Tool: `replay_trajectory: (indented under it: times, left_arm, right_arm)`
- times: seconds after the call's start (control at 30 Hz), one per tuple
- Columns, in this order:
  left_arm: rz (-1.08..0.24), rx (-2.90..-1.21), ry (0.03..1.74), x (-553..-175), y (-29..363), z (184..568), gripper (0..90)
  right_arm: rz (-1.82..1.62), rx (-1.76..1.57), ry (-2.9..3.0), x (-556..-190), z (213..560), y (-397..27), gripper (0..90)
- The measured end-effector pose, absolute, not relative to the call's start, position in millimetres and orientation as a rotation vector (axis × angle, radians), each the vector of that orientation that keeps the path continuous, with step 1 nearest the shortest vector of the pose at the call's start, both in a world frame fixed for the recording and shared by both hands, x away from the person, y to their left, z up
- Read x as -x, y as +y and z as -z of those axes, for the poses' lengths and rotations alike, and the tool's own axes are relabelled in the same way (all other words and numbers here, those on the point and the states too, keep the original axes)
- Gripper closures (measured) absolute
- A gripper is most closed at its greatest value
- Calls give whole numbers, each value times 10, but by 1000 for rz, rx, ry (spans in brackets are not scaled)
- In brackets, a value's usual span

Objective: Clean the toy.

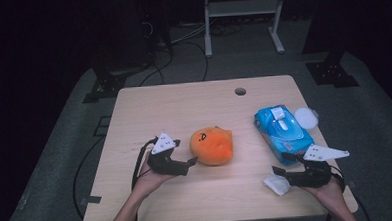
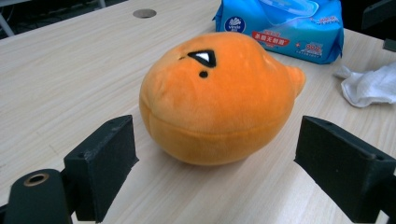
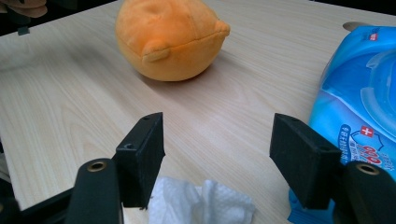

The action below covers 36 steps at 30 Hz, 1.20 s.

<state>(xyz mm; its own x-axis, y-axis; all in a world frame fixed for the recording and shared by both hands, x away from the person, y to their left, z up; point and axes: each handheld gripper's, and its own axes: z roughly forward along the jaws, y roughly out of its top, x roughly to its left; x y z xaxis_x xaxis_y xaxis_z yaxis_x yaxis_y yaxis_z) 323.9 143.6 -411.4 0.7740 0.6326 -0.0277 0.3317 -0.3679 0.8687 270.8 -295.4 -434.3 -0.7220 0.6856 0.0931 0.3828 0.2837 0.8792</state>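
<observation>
An orange plush toy [image 1: 212, 146] with a small black face mark lies near the middle of the wooden table [image 1: 184, 106]. My left gripper [image 1: 190, 162] lies just left of it, open, its jaws pointing at the toy. In the left gripper view the toy [image 2: 219, 98] sits just beyond the two spread jaws of that gripper [image 2: 215, 140], untouched. My right gripper [image 1: 279, 171] is open near the front right. A crumpled white wipe [image 1: 277, 183] lies on the table at its jaws, seen low between them [image 3: 201, 205] in the right gripper view, with no pad pressing on it.
A blue pack of wet wipes [image 1: 284, 134] lies to the right of the toy, close beside my right gripper [image 3: 219, 144]. A round white lid [image 1: 306, 118] sits past it by the right edge. A cable hole [image 1: 240, 91] is at the far side.
</observation>
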Motion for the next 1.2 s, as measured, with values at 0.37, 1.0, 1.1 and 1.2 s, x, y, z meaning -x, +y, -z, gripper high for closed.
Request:
replay_trajectory:
  times: [0.37,1.0,1.1,1.2]
  left_arm:
    - [-392,-1983,747,-3152,1580,4168,108]
    - [-351,-1971,807,-3007,1736,4403,95]
    - [-341,-1972,809,-3000,1727,4441,88]
    - [-346,-1967,813,-2987,1735,4466,88]
  right_arm:
    - [-1413,-975,2264,-2710,4348,-2959,336]
    - [-1417,-972,2281,-2702,4371,-2934,334]
    - [-1415,-968,2287,-2699,4379,-2924,333]
    - [-1412,-965,2286,-2692,4389,-2920,333]
